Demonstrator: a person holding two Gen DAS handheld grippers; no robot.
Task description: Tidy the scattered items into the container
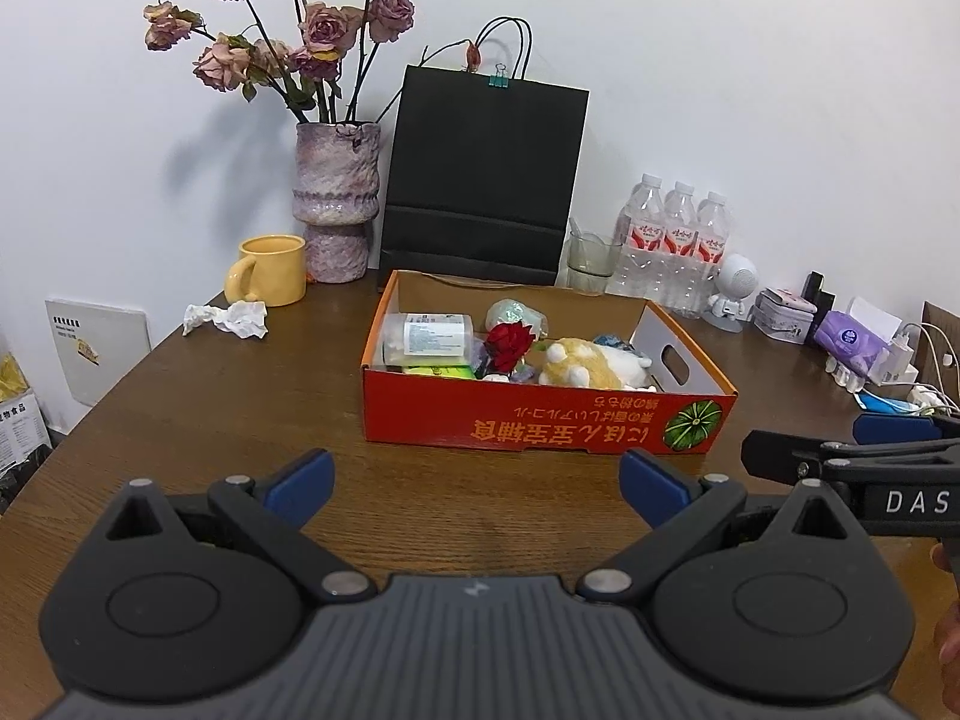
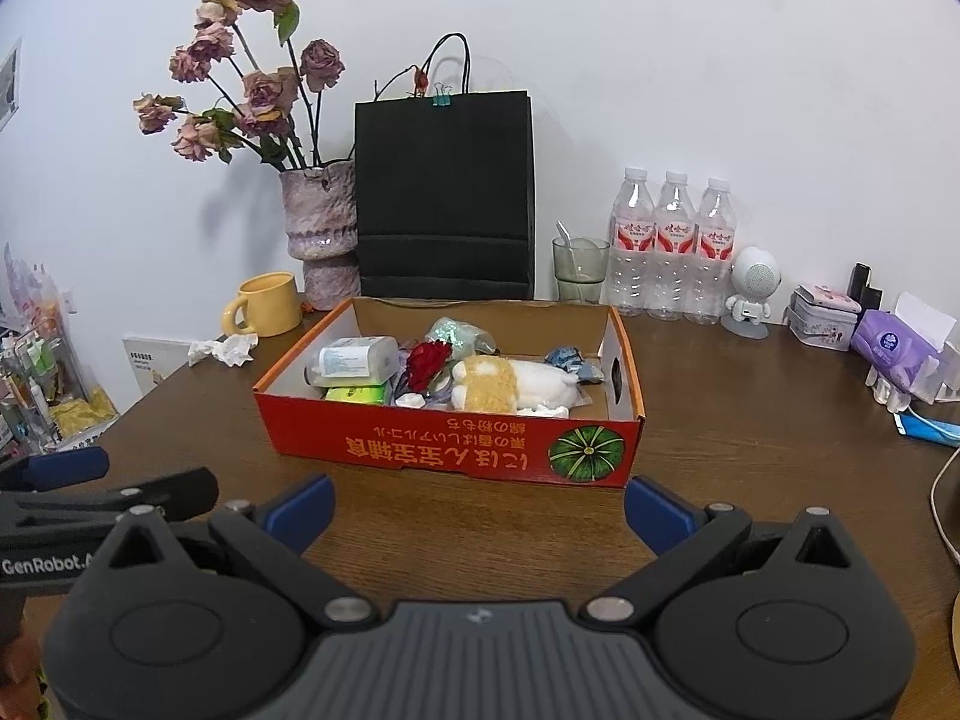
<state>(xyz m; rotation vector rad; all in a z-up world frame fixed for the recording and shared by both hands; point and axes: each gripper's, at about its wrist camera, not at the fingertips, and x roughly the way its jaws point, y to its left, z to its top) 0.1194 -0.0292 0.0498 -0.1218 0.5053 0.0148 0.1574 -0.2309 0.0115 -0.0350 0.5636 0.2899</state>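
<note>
So the red cardboard box (image 1: 540,420) sits pretty much mid-table, and it's already loaded: a plush toy (image 1: 591,363) lying on its side toward the right end of the box, a red rose (image 1: 509,343) in the middle, a white labelled bottle (image 1: 427,335) at the left end with a green packet (image 1: 438,370) in front of it, plus a pale green bundle (image 1: 515,314) toward the back wall of the box. Looks like most of the tidying is done.

What's maybe left: a crumpled tissue (image 1: 227,319) lying on the table well to the left of the box, just in front of a yellow mug (image 1: 270,270). Whether that counts as one of the scattered items is a guess. The blue mask (image 2: 927,427) off to the right of the box might count too.

Both grippers are held back on the near side of the box, side by side. The left gripper (image 1: 477,483) has its fingers spread wide with nothing between them, same for the right gripper (image 2: 478,501). Neither touches the box.

The surface is a dark wooden table (image 1: 240,420) against a white wall. Behind the box stands a black paper bag (image 1: 486,174), with a vase of dried roses (image 1: 337,204) to its left. To the right behind the box: a glass (image 2: 579,269), three water bottles (image 2: 672,246), a little white robot figure (image 2: 750,294), tins and a purple tissue pack (image 2: 894,348).
</note>
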